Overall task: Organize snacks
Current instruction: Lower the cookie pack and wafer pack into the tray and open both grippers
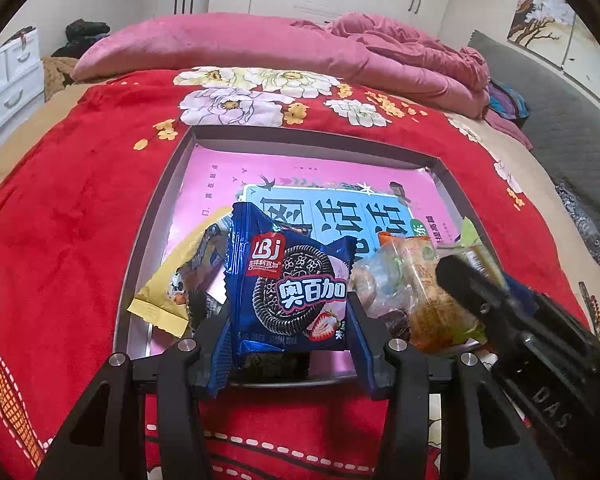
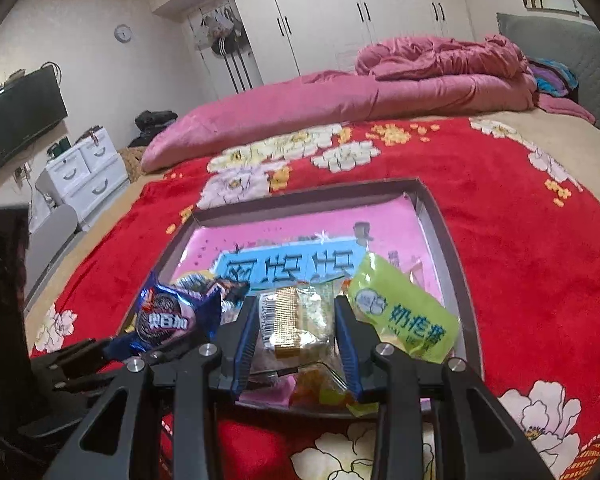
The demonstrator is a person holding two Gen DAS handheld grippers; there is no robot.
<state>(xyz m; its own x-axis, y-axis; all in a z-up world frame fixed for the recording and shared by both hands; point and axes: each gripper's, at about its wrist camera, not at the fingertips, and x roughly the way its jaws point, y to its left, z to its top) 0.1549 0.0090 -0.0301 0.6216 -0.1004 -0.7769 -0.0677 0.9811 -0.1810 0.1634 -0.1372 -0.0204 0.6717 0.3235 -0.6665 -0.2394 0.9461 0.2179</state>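
A metal tray [image 1: 156, 216] lined with a pink sheet lies on the red flowered blanket. My left gripper [image 1: 288, 320] is shut on a blue cookie packet [image 1: 288, 276], held upright over the tray's near edge; the packet also shows in the right wrist view [image 2: 168, 320]. My right gripper [image 2: 296, 332] is shut on a clear wafer packet [image 2: 296, 320] above the tray [image 2: 440, 216]; it shows in the left wrist view [image 1: 424, 292]. A yellow packet [image 1: 172, 280] lies at the tray's left. A green packet [image 2: 404, 312] lies at the right. More snacks are piled under the grippers.
A rolled pink quilt [image 1: 260, 48] lies across the far side of the bed. A grey headboard [image 1: 560, 120] is at the right. White drawers [image 2: 84, 172] and a wall television [image 2: 16, 120] stand left of the bed. White wardrobes [image 2: 340, 8] line the back wall.
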